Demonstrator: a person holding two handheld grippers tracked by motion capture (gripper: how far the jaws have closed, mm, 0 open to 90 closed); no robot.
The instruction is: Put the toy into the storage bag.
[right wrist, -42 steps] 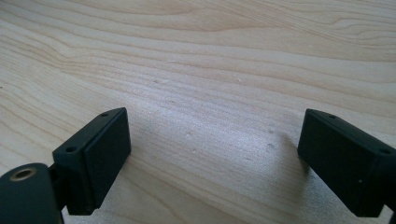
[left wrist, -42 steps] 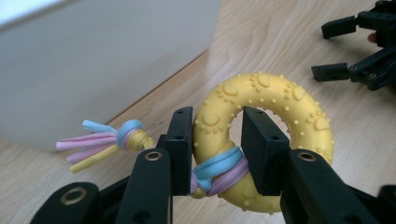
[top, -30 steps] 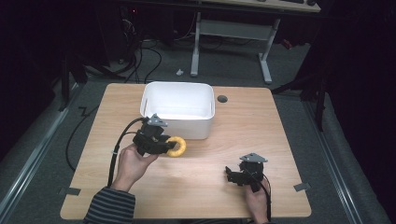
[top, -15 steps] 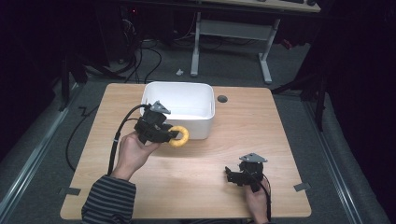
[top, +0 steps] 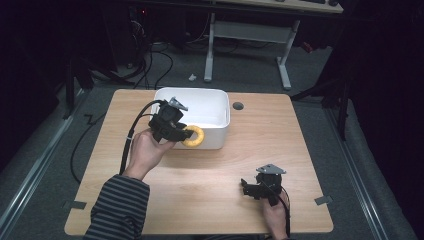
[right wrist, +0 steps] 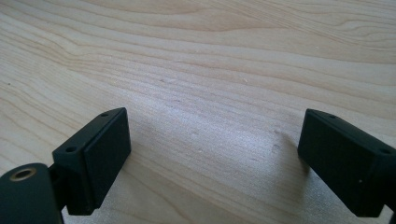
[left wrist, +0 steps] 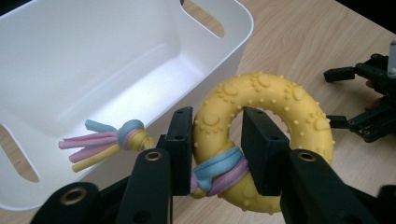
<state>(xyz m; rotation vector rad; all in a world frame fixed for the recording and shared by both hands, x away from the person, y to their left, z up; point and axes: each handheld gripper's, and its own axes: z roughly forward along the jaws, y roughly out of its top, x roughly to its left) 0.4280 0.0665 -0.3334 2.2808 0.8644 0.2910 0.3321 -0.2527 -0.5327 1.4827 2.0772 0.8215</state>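
A yellow knobbly ring toy (left wrist: 275,112) with a blue, pink and yellow rope knot (left wrist: 122,135) hangs in the air, my left gripper (left wrist: 217,140) shut on the ring where the rope wraps it. In the high view the ring toy (top: 195,136) is at the near rim of the white bin (top: 216,120), held by the left gripper (top: 186,132). The bin's inside (left wrist: 84,70) looks bare. Low over the wood near the table's front right, my right gripper (top: 246,187) stands open; between its jaws (right wrist: 212,158) there is bare wood.
The wooden table (top: 280,145) has a round cable hole (top: 238,106) behind the bin. A black cable (top: 131,135) trails from the left gripper off the table's left side. A desk frame (top: 250,35) stands on the floor beyond the table.
My left gripper has carried the ring toy up and away from me, from the tabletop to the bin's near rim. The right gripper has stayed in place.
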